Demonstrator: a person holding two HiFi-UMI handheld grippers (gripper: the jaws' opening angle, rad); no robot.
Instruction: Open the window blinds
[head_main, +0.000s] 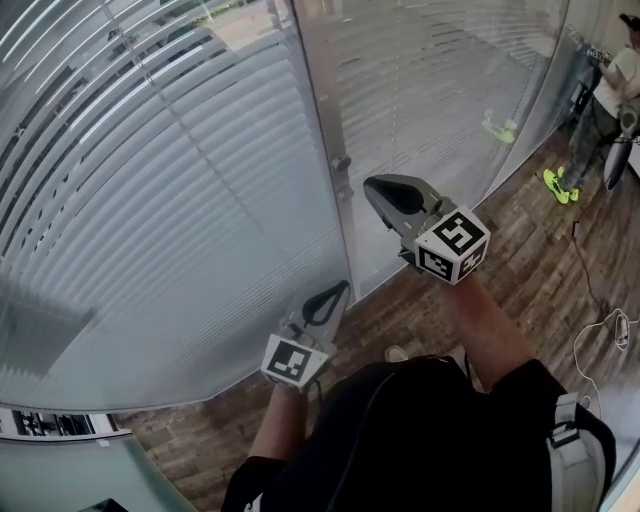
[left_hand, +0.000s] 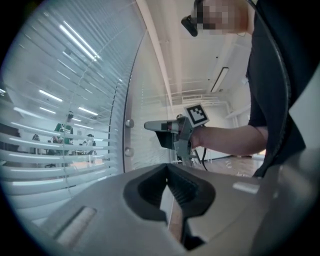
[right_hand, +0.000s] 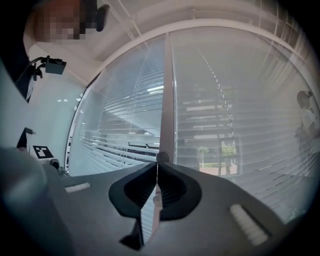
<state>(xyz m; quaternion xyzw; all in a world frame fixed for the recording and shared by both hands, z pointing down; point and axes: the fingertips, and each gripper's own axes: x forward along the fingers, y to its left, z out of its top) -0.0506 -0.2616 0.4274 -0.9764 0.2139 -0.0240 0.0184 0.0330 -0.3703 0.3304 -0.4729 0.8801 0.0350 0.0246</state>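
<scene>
Mostly, the pale horizontal-slat window blinds (head_main: 150, 200) fill the scene. They hang lowered across two tall glass panes on either side of a grey vertical metal post (head_main: 325, 120). In the left gripper view, a lit room shows faintly between the slats.

Below the panes runs a brown wood-plank floor (head_main: 540, 270). A second person in a light top (head_main: 612, 85) stands at its far right edge, wearing neon-yellow shoes (head_main: 560, 185). A thin white cable (head_main: 612, 328) lies on the planks nearer the camera.

The right gripper (head_main: 370, 184) is held level, with its tip pointing at the post. It is just beside a small round silver knob (head_main: 342, 162), though contact cannot be confirmed. Its own view shows its jaws pressed together, with the knob (right_hand: 162, 157) straight ahead of the tips and nothing visible between the pads.

The left gripper (head_main: 343, 287) sits lower and nearer the body, close to the glass beside the foot of the post. Its jaws also meet at the tips and hold nothing. From its camera, the right gripper (left_hand: 148, 126) appears level with the upper of two knobs (left_hand: 129, 123) on the post.
</scene>
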